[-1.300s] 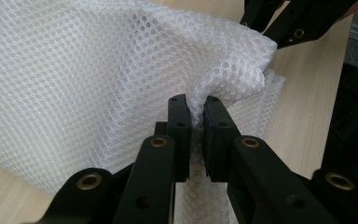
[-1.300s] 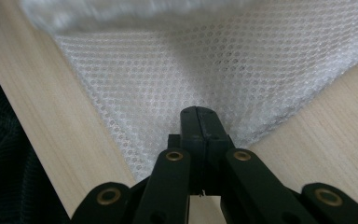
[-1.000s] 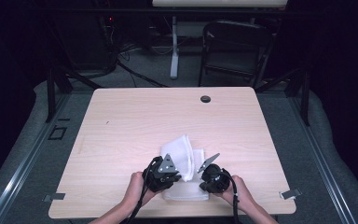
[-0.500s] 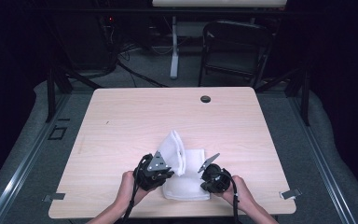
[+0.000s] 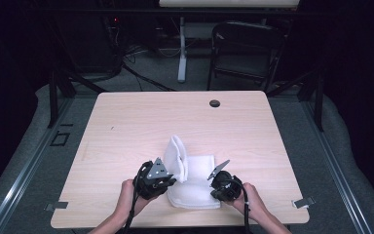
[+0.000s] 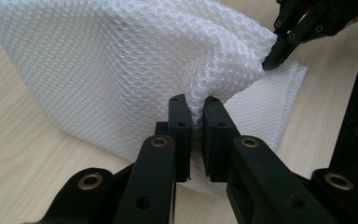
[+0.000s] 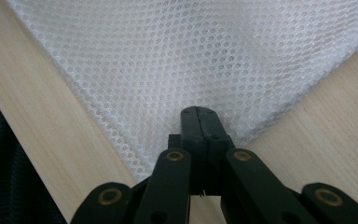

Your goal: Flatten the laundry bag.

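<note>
A white mesh cloth (image 5: 197,190) lies near the front edge of the wooden table (image 5: 175,117), with one layer lifted into an upright fold (image 5: 177,156). My left gripper (image 5: 161,181) is shut on the left edge of that fold; in the left gripper view its pads pinch the cloth (image 6: 121,70) between them. My right gripper (image 5: 220,184) is at the cloth's right side, shut on the cloth's edge (image 7: 191,56). The left gripper view shows the right gripper (image 6: 279,46) holding the far corner. A person's hands hold both grippers.
A dark round grommet (image 5: 215,103) sits at the table's back edge. Metal clips (image 5: 304,201) stick out at the front corners. A black chair (image 5: 246,48) and cables stand behind the table. Bare wood surrounds the cloth.
My left gripper has shifted a little to the left with the cloth layer, and the lifted fold now stands narrower and more upright. The right gripper has stayed put.
</note>
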Demonstrator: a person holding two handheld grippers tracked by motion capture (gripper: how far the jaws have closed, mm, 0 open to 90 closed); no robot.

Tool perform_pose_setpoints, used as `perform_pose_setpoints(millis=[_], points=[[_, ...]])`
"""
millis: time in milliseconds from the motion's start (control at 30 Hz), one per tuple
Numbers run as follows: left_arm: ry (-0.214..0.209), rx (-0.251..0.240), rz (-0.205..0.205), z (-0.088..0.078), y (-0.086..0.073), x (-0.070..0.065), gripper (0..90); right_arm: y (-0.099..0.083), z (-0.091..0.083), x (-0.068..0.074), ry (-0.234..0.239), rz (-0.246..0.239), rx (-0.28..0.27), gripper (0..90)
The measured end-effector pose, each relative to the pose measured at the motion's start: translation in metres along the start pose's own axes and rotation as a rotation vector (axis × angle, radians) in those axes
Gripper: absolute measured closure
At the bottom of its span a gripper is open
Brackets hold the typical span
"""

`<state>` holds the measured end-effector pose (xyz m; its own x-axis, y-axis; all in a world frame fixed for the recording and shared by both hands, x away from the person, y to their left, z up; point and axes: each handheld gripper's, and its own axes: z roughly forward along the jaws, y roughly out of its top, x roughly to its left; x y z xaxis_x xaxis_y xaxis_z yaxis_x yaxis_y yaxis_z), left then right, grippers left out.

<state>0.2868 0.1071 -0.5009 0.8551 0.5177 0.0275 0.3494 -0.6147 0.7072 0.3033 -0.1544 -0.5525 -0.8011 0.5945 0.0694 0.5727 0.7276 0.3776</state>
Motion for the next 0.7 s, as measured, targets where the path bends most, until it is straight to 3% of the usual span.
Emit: perform_pose_setpoints(millis=[700], points=[[0.023, 0.013, -0.034, -0.011, -0.015, 0.005, 83.5, -0.002, -0.002, 0.001, -0.061, -0.023, 0.023, 90.0]])
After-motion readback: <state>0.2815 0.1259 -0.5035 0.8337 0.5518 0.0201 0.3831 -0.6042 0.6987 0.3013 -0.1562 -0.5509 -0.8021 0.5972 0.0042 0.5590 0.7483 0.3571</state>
